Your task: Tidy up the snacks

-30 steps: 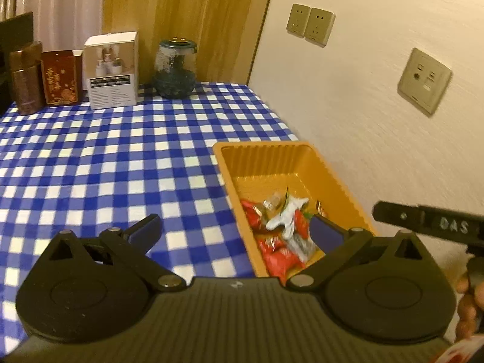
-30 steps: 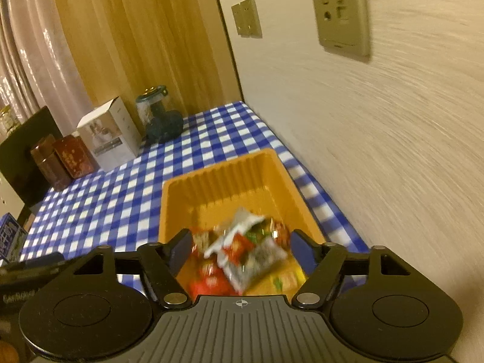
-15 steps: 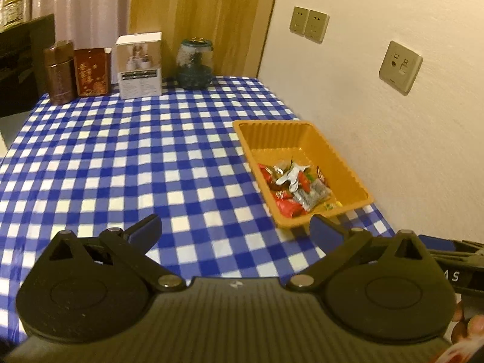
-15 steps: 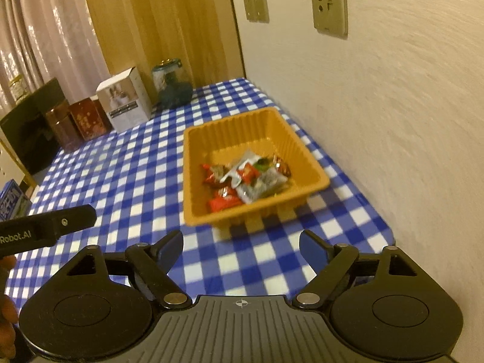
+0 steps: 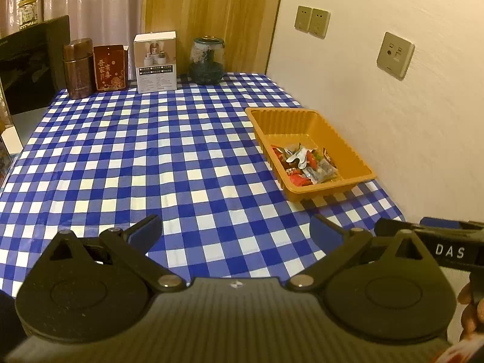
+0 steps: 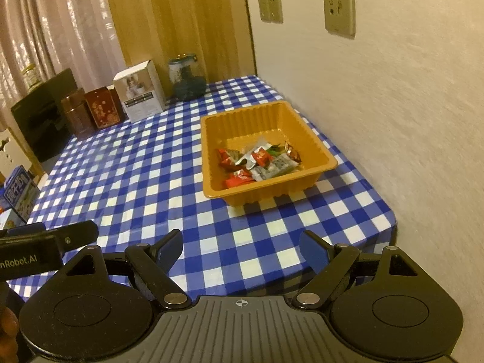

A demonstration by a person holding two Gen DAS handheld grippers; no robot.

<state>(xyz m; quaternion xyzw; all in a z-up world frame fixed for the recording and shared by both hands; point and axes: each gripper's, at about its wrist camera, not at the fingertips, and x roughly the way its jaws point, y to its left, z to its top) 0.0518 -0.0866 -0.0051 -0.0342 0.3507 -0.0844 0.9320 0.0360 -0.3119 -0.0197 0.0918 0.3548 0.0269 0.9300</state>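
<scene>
Snacks (image 6: 260, 160) are lying heaped in the near half of the orange tray (image 6: 328, 163), which is sitting on the checked tablecloth (image 5: 151, 157) close to the wall (image 6: 393, 106). Nothing else that looks like a loose snack is showing on the cloth in either view.

Seen along the right gripper (image 6: 240, 249), the tray is lying almost straight ahead and a little to the right, well apart from the fingertips, with its long sides running away from the camera. Seen along the left gripper (image 5: 234, 231), the same tray is sitting ahead and off to the right, angled away. So I judge the right hand to be the better lined up and the nearer one for any further reach into the tray.

Both grippers are hovering over the near edge of the table with jaws spread wide and nothing between them; the right one's jaws have just been opening.
</scene>
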